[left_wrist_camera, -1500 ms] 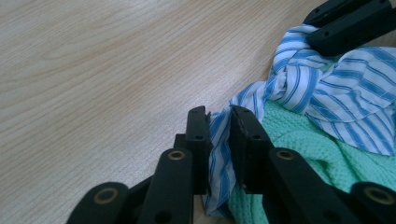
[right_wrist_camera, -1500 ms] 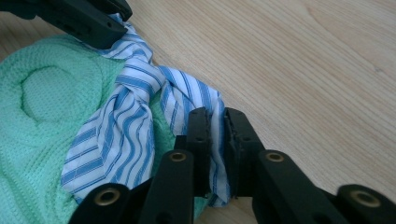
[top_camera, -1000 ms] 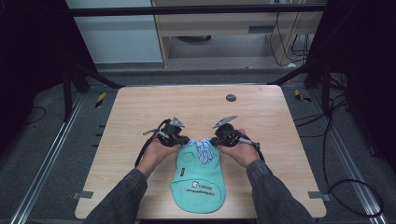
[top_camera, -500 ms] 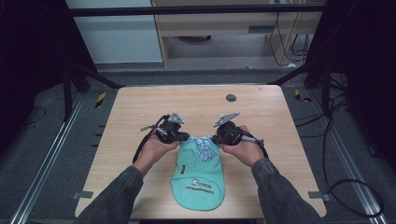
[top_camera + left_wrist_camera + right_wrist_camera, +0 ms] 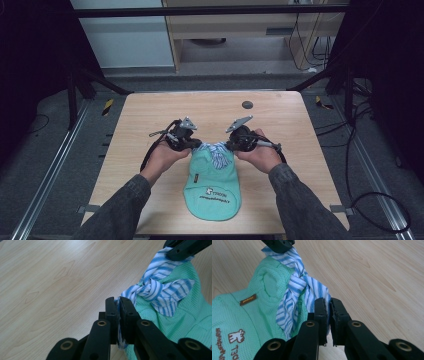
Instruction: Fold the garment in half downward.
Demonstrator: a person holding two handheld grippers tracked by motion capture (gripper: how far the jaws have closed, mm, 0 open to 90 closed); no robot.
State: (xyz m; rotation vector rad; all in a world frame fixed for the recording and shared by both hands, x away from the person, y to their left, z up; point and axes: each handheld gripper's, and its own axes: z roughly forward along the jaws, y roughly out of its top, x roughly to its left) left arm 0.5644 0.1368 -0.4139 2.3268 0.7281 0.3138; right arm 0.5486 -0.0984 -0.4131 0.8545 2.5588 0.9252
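A mint-green knit garment (image 5: 212,187) with a brown print lies on the wooden table (image 5: 150,115), its top end raised between my hands. A blue-and-white striped cloth (image 5: 216,154) is knotted at that end. My left gripper (image 5: 192,145) is shut on the striped cloth's left end, and the fabric (image 5: 160,290) shows pinched between the left gripper's (image 5: 119,306) pads. My right gripper (image 5: 231,145) is shut on the cloth's right end. In the right gripper view the stripes (image 5: 299,282) run down behind the right gripper (image 5: 329,306), beside the green knit (image 5: 262,315).
A small dark round disc (image 5: 247,104) sits near the table's far edge. Bare wood stretches left, right and beyond the garment. Cables trail from both grippers over the person's wrists. Dark frame posts stand at the table's far corners.
Both hands have risen a little, still holding the striped cloth. The garment's top end lifted with them and its lower hem slid slightly away from the near edge.
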